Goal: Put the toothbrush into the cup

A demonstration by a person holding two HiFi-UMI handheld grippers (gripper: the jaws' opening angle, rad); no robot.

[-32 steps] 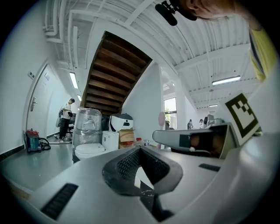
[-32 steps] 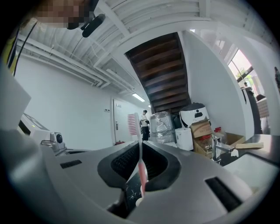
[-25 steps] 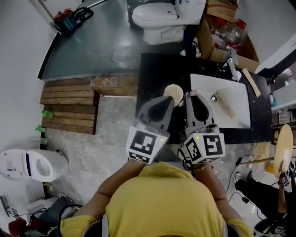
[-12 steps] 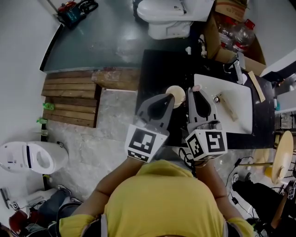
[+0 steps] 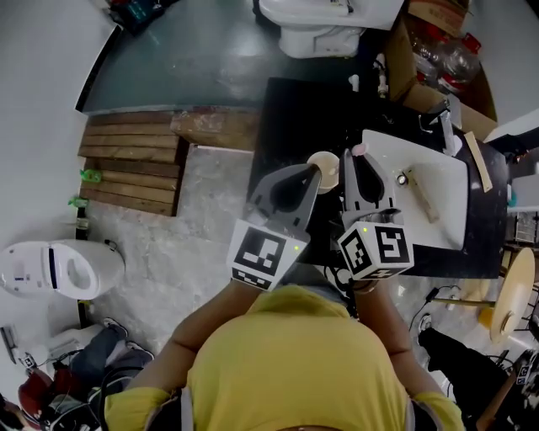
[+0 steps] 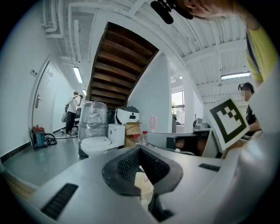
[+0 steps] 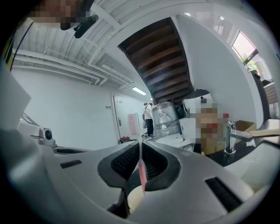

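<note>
A cream cup is over the black counter, just left of the white sink. My left gripper is shut on the cup's near rim; in the left gripper view the cup sits low between the jaws. My right gripper is shut on a toothbrush right beside the cup. In the right gripper view the toothbrush stands upright in the jaws, with its pink handle low and its bristle head on top. The cup shows just below it.
The white sink basin has a faucet and a wooden stick lying in it. A toilet and a cardboard box with bottles stand beyond the counter. A wooden pallet lies on the floor at left.
Both grippers have edged forward over the counter. The right one has sunk a little and carried the toothbrush closer to the cup. Both grips are unchanged.
</note>
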